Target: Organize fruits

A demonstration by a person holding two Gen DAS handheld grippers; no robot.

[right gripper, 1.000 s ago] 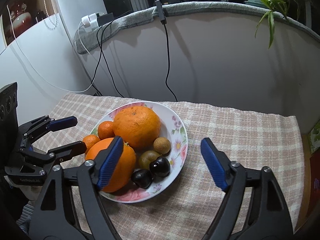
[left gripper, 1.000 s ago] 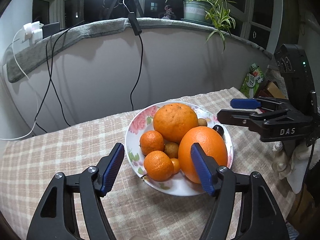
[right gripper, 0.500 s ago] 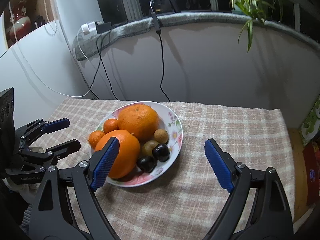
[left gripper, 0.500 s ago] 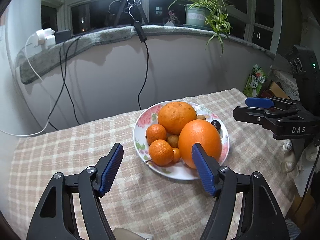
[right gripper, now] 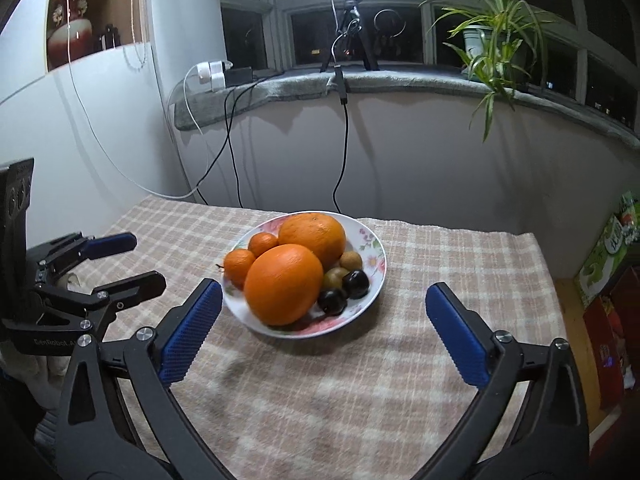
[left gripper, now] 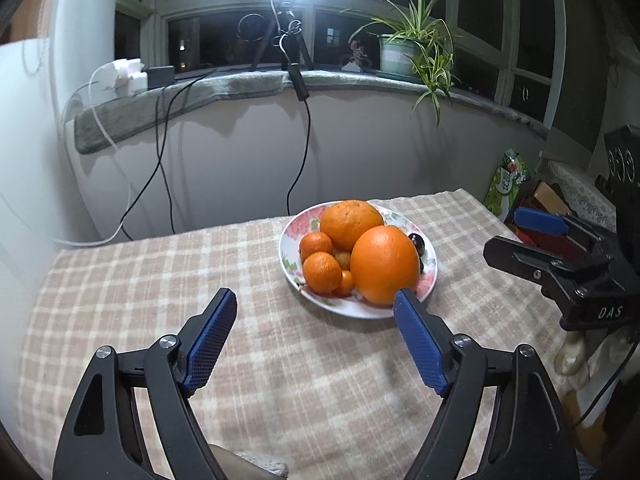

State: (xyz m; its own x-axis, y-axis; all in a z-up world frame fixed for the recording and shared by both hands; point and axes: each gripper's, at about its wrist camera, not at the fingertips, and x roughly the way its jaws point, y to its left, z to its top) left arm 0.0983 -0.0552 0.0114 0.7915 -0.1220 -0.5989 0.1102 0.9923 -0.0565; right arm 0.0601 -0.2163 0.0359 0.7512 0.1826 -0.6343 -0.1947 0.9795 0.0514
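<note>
Two grippers hang above the table with nothing between their blue pads. The left gripper (left gripper: 315,336) sits at the bottom of the left wrist view, and its jaws are opening, already fairly wide. The right gripper (right gripper: 323,324) fills the bottom of the right wrist view; its jaws are opening too and stand very wide.

The floral plate (right gripper: 372,256) rests on the checked tablecloth (right gripper: 460,248), a little above the middle of the frame. On the plate, one big smooth orange (right gripper: 283,283) lies at the front, and a rougher big orange (right gripper: 313,237) lies behind it. Two small mandarins (right gripper: 240,265) sit at the left side of the plate. Two dark cherries (right gripper: 355,284) lie at the right front, close to brownish small fruits (right gripper: 351,260). A potted spider plant (right gripper: 494,46) stands on the windowsill in the upper right.
</note>
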